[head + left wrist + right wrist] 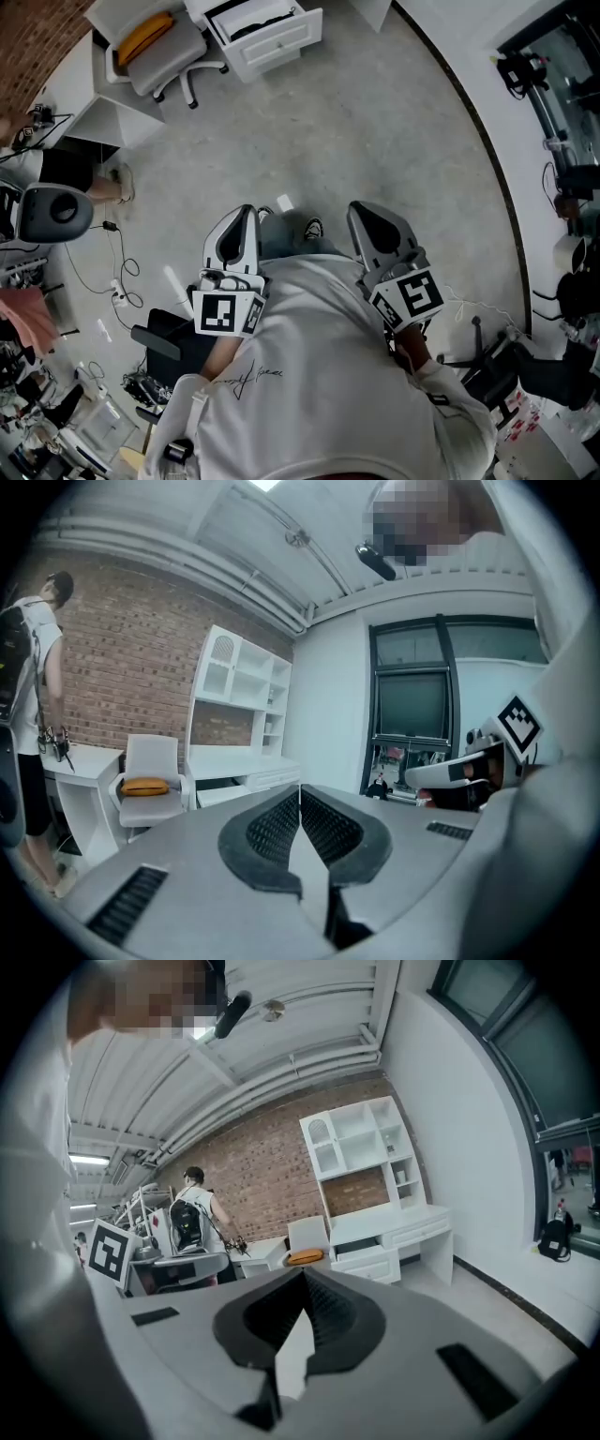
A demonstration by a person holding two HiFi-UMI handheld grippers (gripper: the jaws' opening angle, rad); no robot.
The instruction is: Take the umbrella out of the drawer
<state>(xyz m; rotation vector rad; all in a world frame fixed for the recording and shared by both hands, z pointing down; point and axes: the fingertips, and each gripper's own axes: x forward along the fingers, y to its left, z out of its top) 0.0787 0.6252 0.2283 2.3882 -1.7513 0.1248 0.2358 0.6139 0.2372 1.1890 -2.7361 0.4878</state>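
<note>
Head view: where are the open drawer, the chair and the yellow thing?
open drawer [279, 39], head view, its white front panel
chair [173, 53], head view, bare part of its seat
yellow thing [143, 37], head view, its middle

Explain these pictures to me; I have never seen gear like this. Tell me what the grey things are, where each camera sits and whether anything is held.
There is no robot arm here. A person stands on a grey floor and holds a two-jaw hand tool in each hand: the left gripper and the right gripper. The cubes with square black-and-white markers are part of these tools.

The head view looks steeply down from a camera on the person's head. The other two pictures come from a camera riding on each gripper, looking along its own jaws.

Both pairs of jaws are together with nothing between them, so nothing is held.

Across the room is an open drawer with something dark inside; I cannot tell whether it is the umbrella. Beside it stands a chair with an orange thing on its seat.
</note>
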